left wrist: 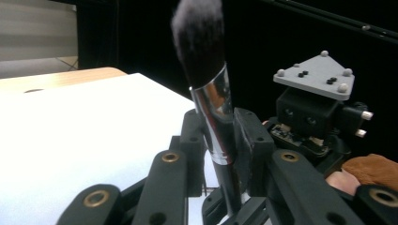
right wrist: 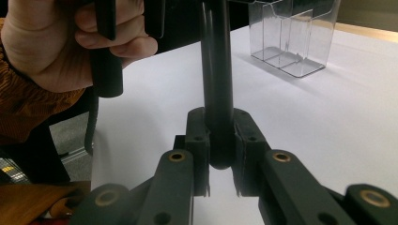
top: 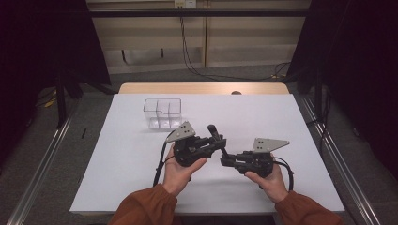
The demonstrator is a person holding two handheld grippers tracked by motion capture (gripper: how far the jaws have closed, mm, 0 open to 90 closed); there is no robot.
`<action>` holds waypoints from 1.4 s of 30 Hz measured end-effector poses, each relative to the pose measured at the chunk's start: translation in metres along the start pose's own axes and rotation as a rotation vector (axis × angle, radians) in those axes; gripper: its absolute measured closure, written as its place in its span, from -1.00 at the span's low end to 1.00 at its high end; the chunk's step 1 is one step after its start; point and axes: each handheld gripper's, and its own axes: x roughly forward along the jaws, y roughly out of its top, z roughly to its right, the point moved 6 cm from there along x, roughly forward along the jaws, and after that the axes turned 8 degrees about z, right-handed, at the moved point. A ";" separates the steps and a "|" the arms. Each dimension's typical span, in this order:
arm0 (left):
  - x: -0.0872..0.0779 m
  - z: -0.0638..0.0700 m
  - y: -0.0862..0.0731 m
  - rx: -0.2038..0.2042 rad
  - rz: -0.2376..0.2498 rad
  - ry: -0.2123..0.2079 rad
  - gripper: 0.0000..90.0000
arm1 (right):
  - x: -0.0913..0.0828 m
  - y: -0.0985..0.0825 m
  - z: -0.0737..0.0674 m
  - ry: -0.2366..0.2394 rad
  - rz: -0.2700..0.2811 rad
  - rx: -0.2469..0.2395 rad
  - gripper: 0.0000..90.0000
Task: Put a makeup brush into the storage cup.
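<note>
A makeup brush with dark bristles, a silver ferrule and a black handle is held above the white table between both grippers. My left gripper is shut on the ferrule, with the bristles rising above its jaws. My right gripper is shut on the rounded end of the black handle. The brush stands tilted, bristle end up and away from me. The two grippers' tips nearly meet at the middle of the table.
A clear plastic organiser with several compartments stands at the back left of the table, also visible in the right gripper view. The right gripper's grey plate and the person's left hand sit close by.
</note>
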 end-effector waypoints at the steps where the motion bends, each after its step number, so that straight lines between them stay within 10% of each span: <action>1: 0.000 0.001 0.000 0.012 -0.008 -0.010 0.70 | 0.000 -0.001 0.000 0.001 -0.003 0.001 0.75; 14: -0.001 0.000 0.003 0.005 -0.037 -0.025 0.76 | 0.004 -0.004 0.000 0.010 -0.010 0.000 0.56; 42: -0.005 -0.008 0.004 0.014 -0.088 0.002 0.75 | -0.004 0.003 0.006 -0.066 0.051 -0.023 -0.88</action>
